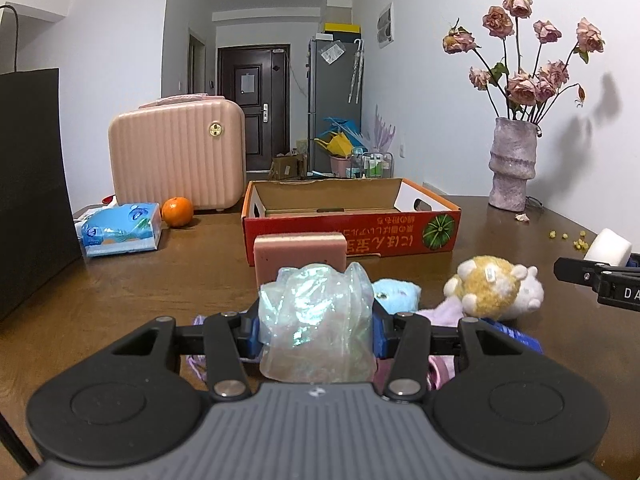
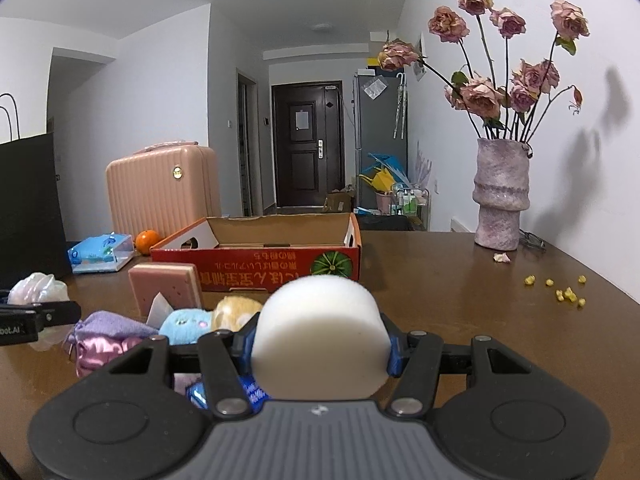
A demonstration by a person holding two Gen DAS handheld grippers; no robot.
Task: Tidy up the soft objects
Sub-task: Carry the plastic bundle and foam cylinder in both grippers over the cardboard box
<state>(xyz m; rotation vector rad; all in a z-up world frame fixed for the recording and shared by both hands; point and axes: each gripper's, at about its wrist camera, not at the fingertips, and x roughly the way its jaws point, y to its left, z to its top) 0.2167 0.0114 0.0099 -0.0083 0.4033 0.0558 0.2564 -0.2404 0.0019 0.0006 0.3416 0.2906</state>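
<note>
Iridescent film, a crumpled bag [image 1: 316,320], sits squeezed in my left claw [image 1: 316,334], raised over the bench [image 1: 160,280] short of the red box [image 1: 348,236]. My right claw [image 2: 320,350] grips a white foam roll [image 2: 320,334], also short of that box. Between me and the box lie a pink sponge [image 1: 300,254], a blue plush [image 1: 396,292] and a yellow plush [image 1: 494,290].

Left gripper [image 1: 318,330]: matte black linkage arms joined by silver round screws, blue finger pads, a ribbed grey housing flanked by two round black discs. Right gripper [image 2: 320,350]: identical build, with partial white lettering on its side.
</note>
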